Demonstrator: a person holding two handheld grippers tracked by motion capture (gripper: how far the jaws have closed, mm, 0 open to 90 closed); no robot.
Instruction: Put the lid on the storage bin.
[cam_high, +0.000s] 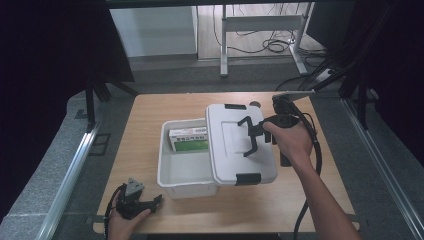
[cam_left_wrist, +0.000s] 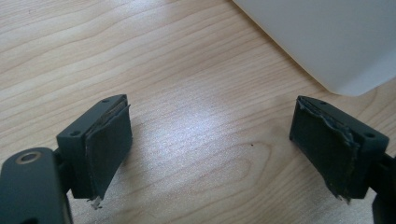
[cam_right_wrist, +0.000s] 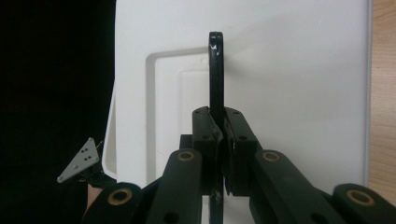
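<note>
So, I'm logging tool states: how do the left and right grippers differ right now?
The left gripper is open and holds nothing; the right gripper is shut on the lid's black handle. The left sits low by the table's near edge; the right is over the box. Both have black jaws.

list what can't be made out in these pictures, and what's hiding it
- Right half of the white box's inside: covered by the lid in the high view.
- Print on the green and white packet: too small in the high view.
- Whether the lid rests on the box or is lifted: unclear; the right claw is shut on its black handle.
- Most of the box: cut off by the frame edge past the left claw.
</note>
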